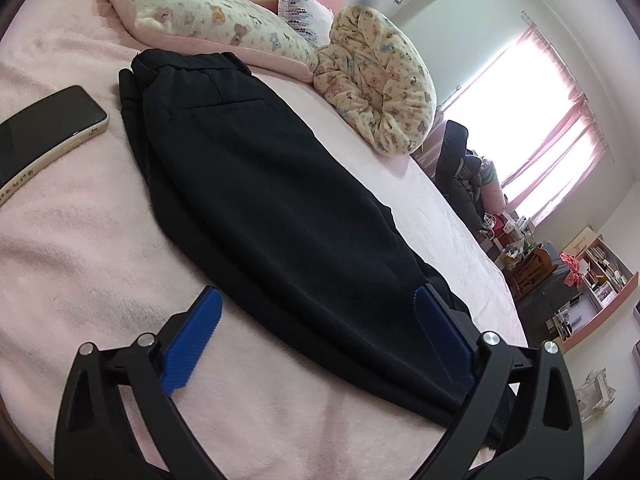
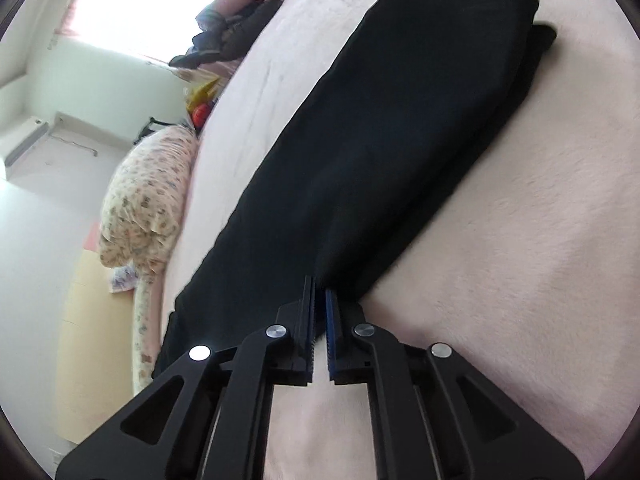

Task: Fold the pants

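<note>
Black pants (image 1: pixel 280 200) lie folded lengthwise on the pink bed cover (image 1: pixel 80 260), with the waistband at the far end near the pillows. My left gripper (image 1: pixel 316 292) is open wide just above the near part of the pants. Its left blue pad (image 1: pixel 196 340) is over the bed cover and its right pad (image 1: pixel 440 340) is over the cloth. In the right wrist view the pants (image 2: pixel 400 120) stretch away to the upper right. My right gripper (image 2: pixel 319 286) is shut on the near long edge of the pants, and a ridge of cloth runs into its tips.
A dark phone (image 1: pixel 44 128) lies on the bed left of the pants. Printed pillows (image 1: pixel 208 20) and a rolled printed quilt (image 1: pixel 380 88) sit beyond the waistband. The bed's right edge (image 1: pixel 492 264) drops to a cluttered floor and shelves. A bright window is at the far right.
</note>
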`<act>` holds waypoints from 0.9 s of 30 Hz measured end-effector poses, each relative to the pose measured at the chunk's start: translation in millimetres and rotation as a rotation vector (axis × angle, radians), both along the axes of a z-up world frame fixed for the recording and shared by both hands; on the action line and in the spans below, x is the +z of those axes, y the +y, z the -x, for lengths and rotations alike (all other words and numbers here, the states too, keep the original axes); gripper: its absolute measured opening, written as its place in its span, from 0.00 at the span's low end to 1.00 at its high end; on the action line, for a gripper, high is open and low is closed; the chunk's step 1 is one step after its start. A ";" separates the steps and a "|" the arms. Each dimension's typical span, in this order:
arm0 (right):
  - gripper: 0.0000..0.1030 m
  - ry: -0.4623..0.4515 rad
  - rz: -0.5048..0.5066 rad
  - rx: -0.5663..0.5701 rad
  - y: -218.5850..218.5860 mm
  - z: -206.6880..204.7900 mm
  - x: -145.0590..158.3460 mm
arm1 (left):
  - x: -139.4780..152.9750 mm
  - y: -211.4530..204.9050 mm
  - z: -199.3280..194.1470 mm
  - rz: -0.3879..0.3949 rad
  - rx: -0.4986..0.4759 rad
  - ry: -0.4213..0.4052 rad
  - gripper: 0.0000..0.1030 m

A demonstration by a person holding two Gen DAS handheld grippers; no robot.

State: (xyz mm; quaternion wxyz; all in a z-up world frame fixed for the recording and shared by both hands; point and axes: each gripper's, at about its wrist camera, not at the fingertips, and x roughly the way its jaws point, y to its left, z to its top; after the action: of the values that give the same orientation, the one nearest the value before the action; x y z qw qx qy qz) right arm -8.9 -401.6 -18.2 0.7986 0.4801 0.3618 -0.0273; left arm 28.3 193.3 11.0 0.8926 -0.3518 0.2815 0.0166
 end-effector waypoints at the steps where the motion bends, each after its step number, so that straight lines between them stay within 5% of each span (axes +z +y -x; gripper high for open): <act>1: 0.18 0.000 0.027 0.000 1.1 1.7 5.6 | 0.2 0.3 0.1 0.001 0.000 -0.003 0.94; 3: 0.53 -0.024 0.100 -0.023 2.0 12.5 20.9 | 0.3 0.7 0.6 0.006 -0.005 -0.006 0.95; 10: 0.54 -0.156 0.083 -0.213 -41.0 58.8 42.9 | 32.2 45.7 5.4 0.024 0.049 -0.101 0.95; 12: 0.54 -0.156 0.079 -0.280 -58.9 72.7 37.9 | 39.0 75.4 -5.0 0.054 0.066 -0.061 0.95; 15: 0.54 -0.163 0.039 -0.326 -70.2 79.3 27.9 | 32.2 117.7 -30.3 0.202 0.043 0.059 0.93; 19: 0.54 -0.163 0.018 -0.317 -67.9 70.8 19.0 | 16.4 134.3 -51.4 0.333 0.002 0.130 0.74; 24: 0.54 -0.169 0.022 -0.263 -59.1 60.1 18.7 | 3.3 122.2 -62.6 0.286 -0.007 0.234 0.68; 27: 0.54 -0.164 0.026 -0.253 -57.9 56.7 18.9 | 1.5 120.1 -54.6 0.290 0.012 0.226 0.68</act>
State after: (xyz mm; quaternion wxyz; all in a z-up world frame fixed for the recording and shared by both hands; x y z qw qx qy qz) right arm -65.6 -459.4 0.7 0.8219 0.5121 0.2314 -0.0931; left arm 82.8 313.4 12.5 0.7952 -0.4744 0.3772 0.0207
